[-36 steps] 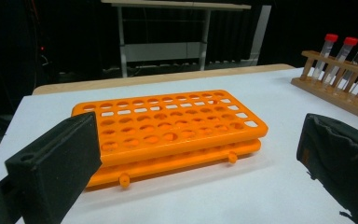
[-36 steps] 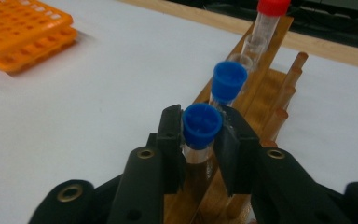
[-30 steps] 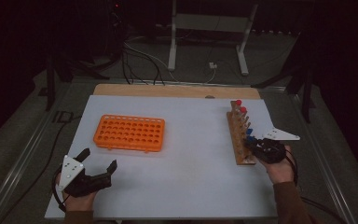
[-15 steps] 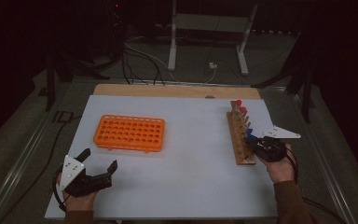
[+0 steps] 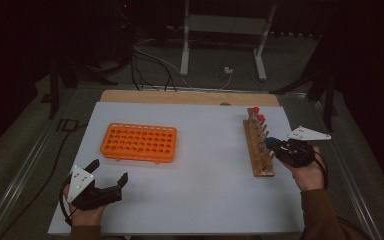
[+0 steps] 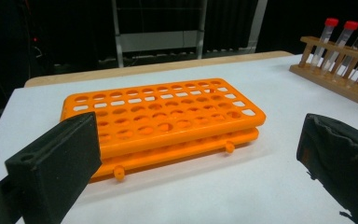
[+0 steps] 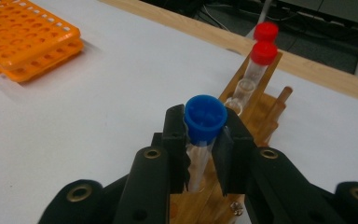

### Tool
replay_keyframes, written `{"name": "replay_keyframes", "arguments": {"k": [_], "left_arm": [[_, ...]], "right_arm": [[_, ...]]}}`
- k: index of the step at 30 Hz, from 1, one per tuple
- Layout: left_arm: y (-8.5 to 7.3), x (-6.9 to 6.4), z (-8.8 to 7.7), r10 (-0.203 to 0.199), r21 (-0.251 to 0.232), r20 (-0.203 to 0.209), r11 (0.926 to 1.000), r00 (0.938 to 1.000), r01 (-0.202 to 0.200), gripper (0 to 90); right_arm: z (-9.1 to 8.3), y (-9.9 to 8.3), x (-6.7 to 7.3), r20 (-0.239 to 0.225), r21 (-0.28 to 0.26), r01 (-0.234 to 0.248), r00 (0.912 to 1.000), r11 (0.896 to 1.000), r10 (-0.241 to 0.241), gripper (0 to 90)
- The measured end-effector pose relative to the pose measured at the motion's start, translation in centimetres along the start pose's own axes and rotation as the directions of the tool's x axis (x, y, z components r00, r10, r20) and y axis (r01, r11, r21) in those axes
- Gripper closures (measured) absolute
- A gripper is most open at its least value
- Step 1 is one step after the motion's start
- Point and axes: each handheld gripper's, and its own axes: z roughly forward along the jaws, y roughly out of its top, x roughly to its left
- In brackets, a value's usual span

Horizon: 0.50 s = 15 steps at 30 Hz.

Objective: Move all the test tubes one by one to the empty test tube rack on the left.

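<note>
My right gripper (image 7: pixel 200 140) is shut on a clear tube with a blue cap (image 7: pixel 205 117), holding it upright just above the wooden tube rack (image 7: pixel 261 93). In the high view the right gripper (image 5: pixel 276 145) sits at the rack's (image 5: pixel 258 150) right side, near its front half. Two red-capped tubes (image 5: pixel 258 114) stand at the rack's far end. The orange rack (image 5: pixel 139 142) with several empty holes lies left of centre. My left gripper (image 5: pixel 107 177) rests open near the table's front left corner, its jaws pointing at the orange rack (image 6: pixel 163 116) with nothing between them.
The white table top (image 5: pixel 200 170) has a wooden strip (image 5: pixel 190 97) along its far edge. Beyond it stand a metal stand (image 5: pixel 225 40) and cables on the floor. Free surface lies between the two racks.
My right gripper has risen a little at the wooden rack, lifting the blue-capped tube with it. The left gripper has stayed where it was.
</note>
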Motion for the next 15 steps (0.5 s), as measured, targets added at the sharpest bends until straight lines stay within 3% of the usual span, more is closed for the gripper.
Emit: {"name": "replay_keyframes", "arguments": {"k": [8, 15], "left_arm": [[0.5, -0.2, 0.7, -0.004, 0.022, 0.008, 0.9998, 1.0000, 0.004, 0.1], [1.5, -1.0, 2.1, 0.032, 0.032, 0.046, 0.9989, 0.9984, -0.033, 0.1]], "right_arm": [[-1.4, 1.7, 0.0, -0.011, -0.031, 0.018, 0.9998, 0.999, -0.018, 76.4], [-0.9, 2.5, 0.8, -0.050, -0.039, 0.023, 0.9984, 0.999, -0.025, 76.4]]}}
